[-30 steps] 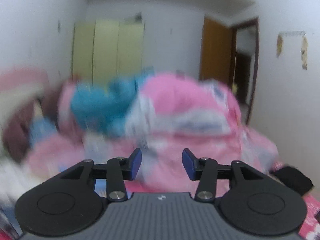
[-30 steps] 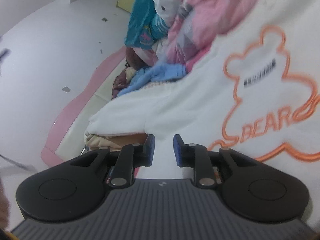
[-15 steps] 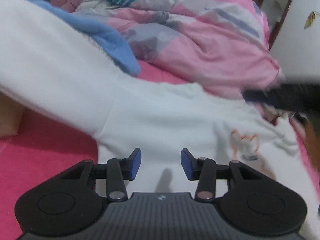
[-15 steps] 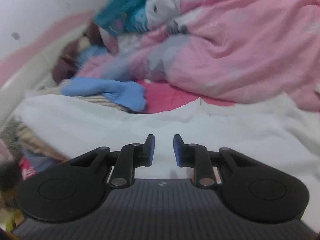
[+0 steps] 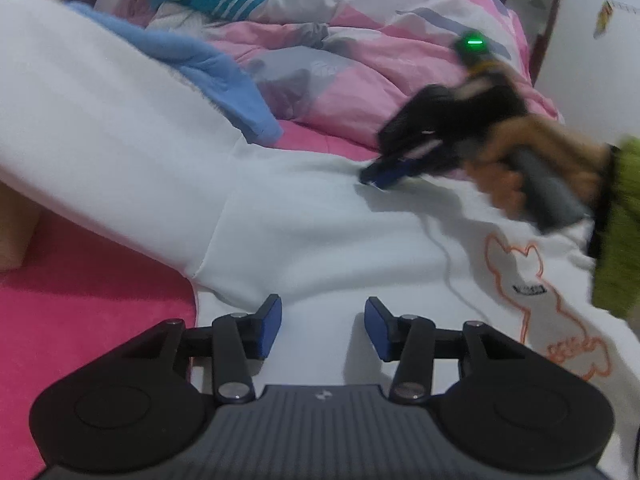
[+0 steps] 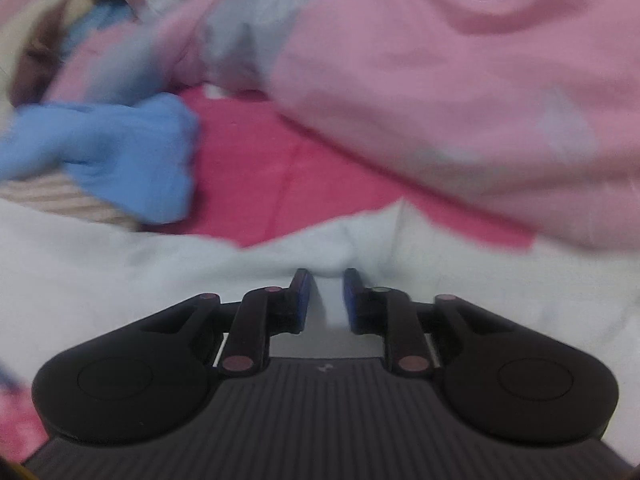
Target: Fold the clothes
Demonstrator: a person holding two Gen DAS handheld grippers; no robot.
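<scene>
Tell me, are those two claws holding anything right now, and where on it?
The right gripper, its jaws just closing, pinches a raised fold at the far edge of the white sweatshirt. The left gripper hangs open above it, holding nothing.

The white sweatshirt [image 5: 312, 216] is smooth, matt knit cloth with an orange outline print, lying on a fuzzy deep-pink sheet [image 5: 80, 292]. Far behind, the pink quilt [image 5: 360, 60] looks like soft, slightly sheeny cotton, and the blue garment [image 5: 224, 92] on the left is fleecy. Both grippers [image 5: 323, 322] [image 6: 323, 294] are matt black plastic with ribbed grey housings, metal pivot pins and blue rubbery pads [image 5: 270, 326].
</scene>
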